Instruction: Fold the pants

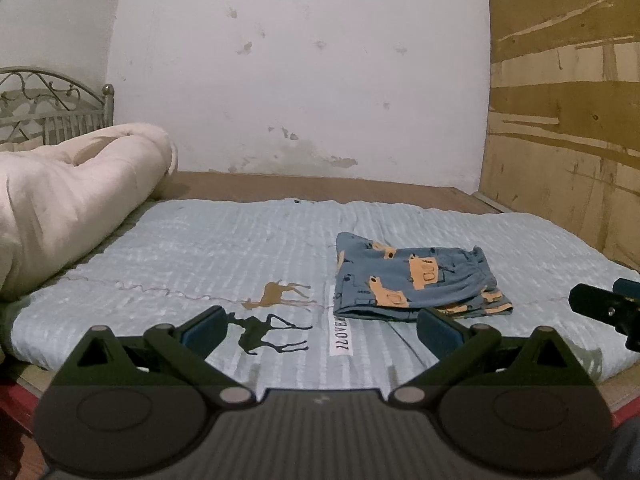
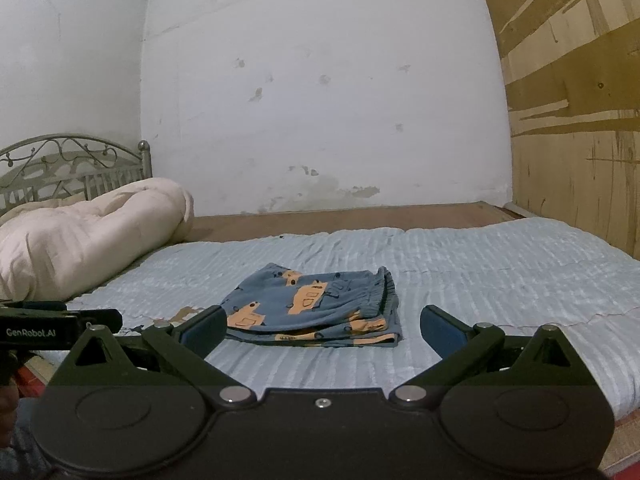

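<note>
the pants [image 2: 316,304] lie folded into a compact, roughly square bundle on the bed, resting flat on the pale blue ribbed bedspread [image 2: 500,280]. they are blue with orange vehicle prints, stacked in several layers whose edges show along the side facing the cameras, and the gathered waistband sits on the bundle's right. the bundle lies nearer the bed's near edge than its far edge, roughly midway along the spread, and nothing touches it.

just left of the pants in the left wrist view, the bedspread carries a brown deer print [image 1: 280,292], a dark deer print [image 1: 266,334] and a white label strip [image 1: 339,336] with lettering.

the right gripper [image 2: 322,330] sits low over the near edge of the bed with the pants straight ahead of it, its jaws spread as wide as they go and nothing between them; its blue pads [image 2: 440,328] are clear of the cloth. the left gripper [image 1: 322,330] is also held over the near edge, left of the pants, its jaws wide apart and empty over the deer prints. each gripper shows at the edge of the other's view, side by side and apart.

toward the bed's left end a cream duvet [image 2: 80,236] is bundled up in front of a metal scrollwork headboard [image 2: 72,160]. beyond the far edge of the spread a bare brown strip of bed base [image 2: 340,216] meets a stained white wall [image 2: 320,80], and a plywood panel [image 2: 580,120] closes the right end.
</note>
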`<move>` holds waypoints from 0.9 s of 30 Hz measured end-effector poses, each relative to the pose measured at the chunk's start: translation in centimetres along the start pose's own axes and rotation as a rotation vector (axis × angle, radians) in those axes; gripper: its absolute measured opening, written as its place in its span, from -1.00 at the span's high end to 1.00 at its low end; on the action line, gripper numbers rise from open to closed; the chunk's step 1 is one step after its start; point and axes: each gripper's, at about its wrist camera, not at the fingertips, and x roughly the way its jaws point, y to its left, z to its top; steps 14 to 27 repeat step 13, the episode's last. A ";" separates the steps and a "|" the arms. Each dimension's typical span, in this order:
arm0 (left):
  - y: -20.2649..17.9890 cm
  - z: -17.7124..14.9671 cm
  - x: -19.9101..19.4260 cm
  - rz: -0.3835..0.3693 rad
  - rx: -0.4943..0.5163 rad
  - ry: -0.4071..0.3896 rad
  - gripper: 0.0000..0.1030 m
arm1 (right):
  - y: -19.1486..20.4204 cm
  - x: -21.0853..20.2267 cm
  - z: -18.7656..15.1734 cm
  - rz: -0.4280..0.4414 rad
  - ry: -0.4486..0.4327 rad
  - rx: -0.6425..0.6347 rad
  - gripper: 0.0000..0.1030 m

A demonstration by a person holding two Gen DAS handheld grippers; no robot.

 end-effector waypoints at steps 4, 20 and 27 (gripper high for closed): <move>0.2 0.0 0.0 -0.004 -0.002 0.003 -0.99 | 0.1 0.0 0.0 0.000 -0.001 -0.006 -0.99; 0.1 0.0 0.0 -0.005 0.003 0.005 -0.99 | -0.2 0.1 0.1 0.001 0.002 -0.001 -0.99; 0.1 0.0 0.0 -0.005 0.003 0.005 -0.99 | -0.2 0.1 0.1 0.001 0.002 -0.001 -0.99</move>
